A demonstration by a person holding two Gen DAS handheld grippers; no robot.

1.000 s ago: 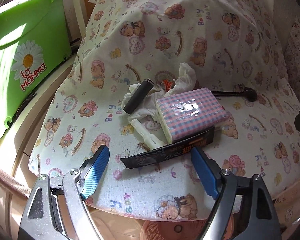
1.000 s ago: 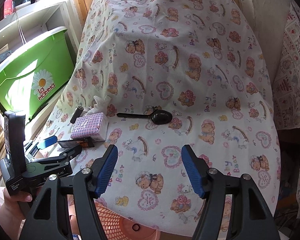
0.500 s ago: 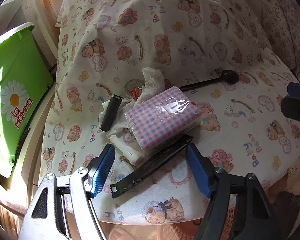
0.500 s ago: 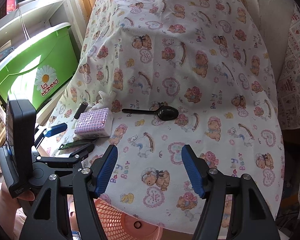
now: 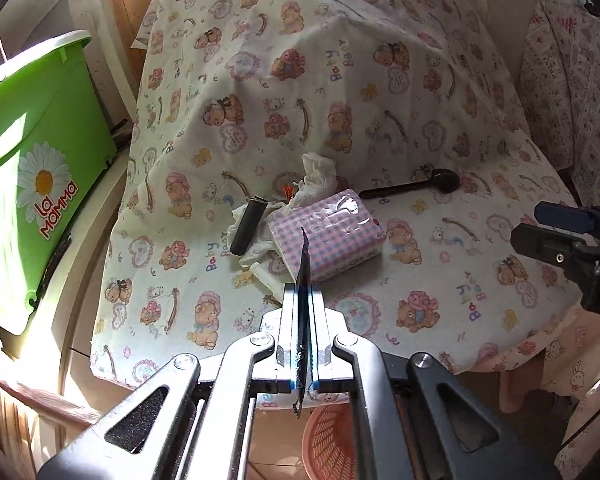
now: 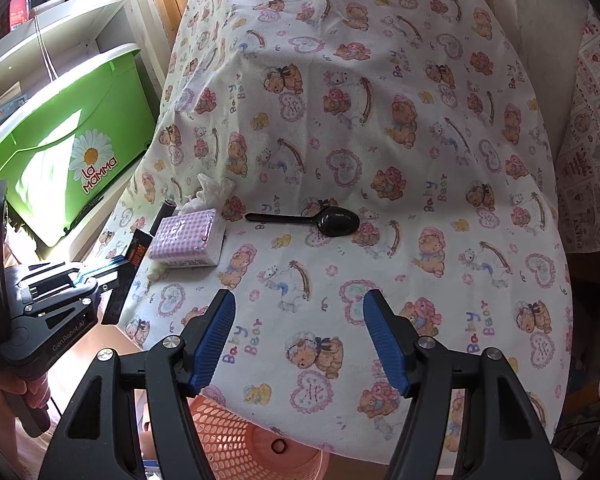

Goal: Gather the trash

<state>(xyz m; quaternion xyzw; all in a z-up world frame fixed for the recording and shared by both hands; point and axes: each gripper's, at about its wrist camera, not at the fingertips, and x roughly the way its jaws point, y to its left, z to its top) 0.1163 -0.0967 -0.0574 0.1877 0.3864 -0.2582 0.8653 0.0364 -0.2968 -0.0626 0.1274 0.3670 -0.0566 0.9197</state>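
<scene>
Behind the pink checked tissue pack [image 5: 327,229], the crumpled white tissue [image 5: 318,176] and a white tube [image 5: 265,276] are partly hidden. A small orange scrap [image 5: 287,190] beside the tissue is too small to identify. The pink basket [image 6: 236,440] below the tablecloth [image 6: 380,120] is cut off by the bottom edge, and print on the black wrapper [image 5: 303,276] is unreadable edge-on.
</scene>
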